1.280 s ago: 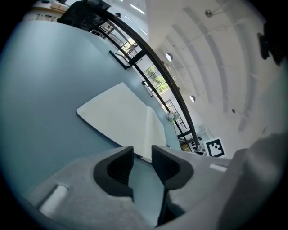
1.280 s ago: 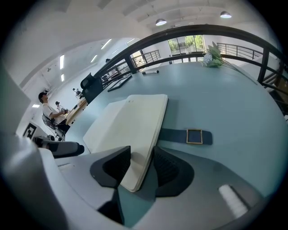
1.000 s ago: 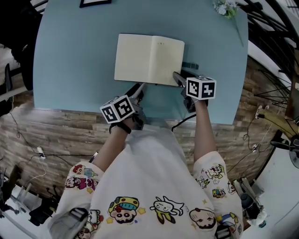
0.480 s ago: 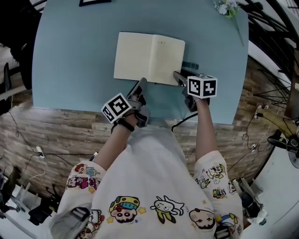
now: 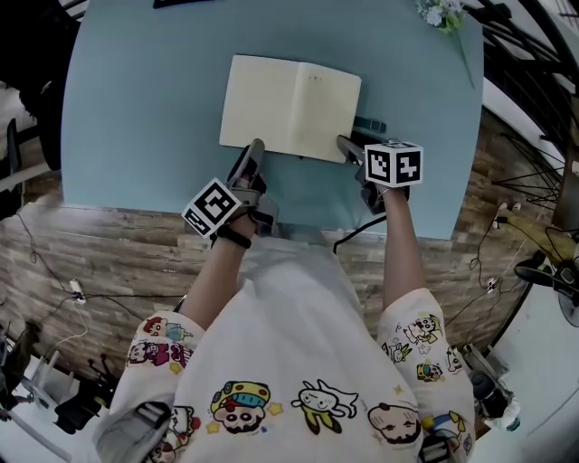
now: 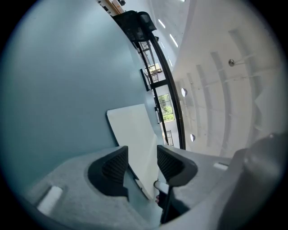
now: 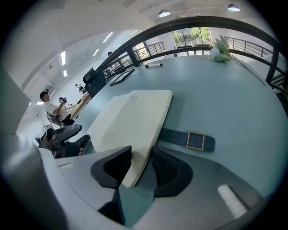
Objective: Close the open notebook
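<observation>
The open notebook (image 5: 289,107) lies flat on the blue table (image 5: 136,108), showing cream pages. My left gripper (image 5: 254,147) is at the near edge of its left page. In the left gripper view its jaws (image 6: 142,165) have just been opening, and the page's edge (image 6: 130,130) runs into the gap without either pad pressing on it. My right gripper (image 5: 346,145) is at the notebook's near right corner. In the right gripper view that corner (image 7: 130,121) fills the gap between the pads of the gripper (image 7: 141,168), which is shut on it.
The notebook's dark strap with a square buckle (image 7: 195,140) lies on the table just right of the book (image 5: 369,125). A bunch of flowers (image 5: 439,14) is at the far right corner. A black item (image 5: 181,4) sits at the far edge. The table's near edge (image 5: 298,226) runs just behind both grippers.
My left gripper has slid left along the notebook's near edge and rolled, and its tips now reach the left page. The right gripper and the notebook have kept still.
</observation>
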### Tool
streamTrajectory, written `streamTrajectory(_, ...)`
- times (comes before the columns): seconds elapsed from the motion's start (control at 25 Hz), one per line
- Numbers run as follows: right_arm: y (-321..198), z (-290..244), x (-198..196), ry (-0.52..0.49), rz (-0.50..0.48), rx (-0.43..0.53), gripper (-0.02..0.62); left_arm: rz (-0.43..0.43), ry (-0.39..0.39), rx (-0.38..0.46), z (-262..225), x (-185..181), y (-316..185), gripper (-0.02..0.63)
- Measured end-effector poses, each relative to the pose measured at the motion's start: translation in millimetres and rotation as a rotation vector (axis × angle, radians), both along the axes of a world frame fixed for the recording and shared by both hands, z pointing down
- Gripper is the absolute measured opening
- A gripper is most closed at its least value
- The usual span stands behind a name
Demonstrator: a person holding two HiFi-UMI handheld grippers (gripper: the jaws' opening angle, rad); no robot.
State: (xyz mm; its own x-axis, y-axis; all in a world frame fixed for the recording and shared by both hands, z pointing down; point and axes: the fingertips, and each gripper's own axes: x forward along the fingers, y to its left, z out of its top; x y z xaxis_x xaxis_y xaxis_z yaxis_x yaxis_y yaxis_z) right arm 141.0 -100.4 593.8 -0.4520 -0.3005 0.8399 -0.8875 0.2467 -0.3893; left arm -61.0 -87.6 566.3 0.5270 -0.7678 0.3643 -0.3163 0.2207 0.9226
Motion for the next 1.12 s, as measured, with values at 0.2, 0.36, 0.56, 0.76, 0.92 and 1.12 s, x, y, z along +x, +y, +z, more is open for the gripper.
streamTrajectory(0.2, 0.4, -0.7, -1.2, -0.011, 0.003, 0.004, 0.160, 0.004, 0.087, -0.055, -0.3, 11.7, 5.3, 0.221)
streamTrajectory(0.36, 0.3, 0.0, 0.1, -0.010, 0.011, 0.006, 0.160, 0.047, 0.126, -0.086, 1.6, 35.7, 17.0, 0.271)
streamTrajectory(0.56, 1.2, 0.0, -0.1, -0.008, 0.009, -0.004, 0.160, 0.031, 0.123, -0.081, 0.7, 45.2, 9.8, 0.295)
streamTrajectory(0.76, 1.1, 0.6, -1.2, 0.002, -0.008, 0.006, 0.158, -0.007, 0.123, -0.064, 0.2, 43.9, 4.3, 0.295)
streamTrajectory(0.92, 1.2, 1.0, -0.8, 0.001, -0.018, 0.001, 0.158, -0.016, 0.109, -0.040, -0.4, 33.1, 0.1, 0.295)
streamTrajectory(1.12, 1.1, -0.2, -1.2, -0.001, -0.017, 0.000, 0.158, -0.002, 0.080, -0.015, -3.6, 22.6, -4.6, 0.293)
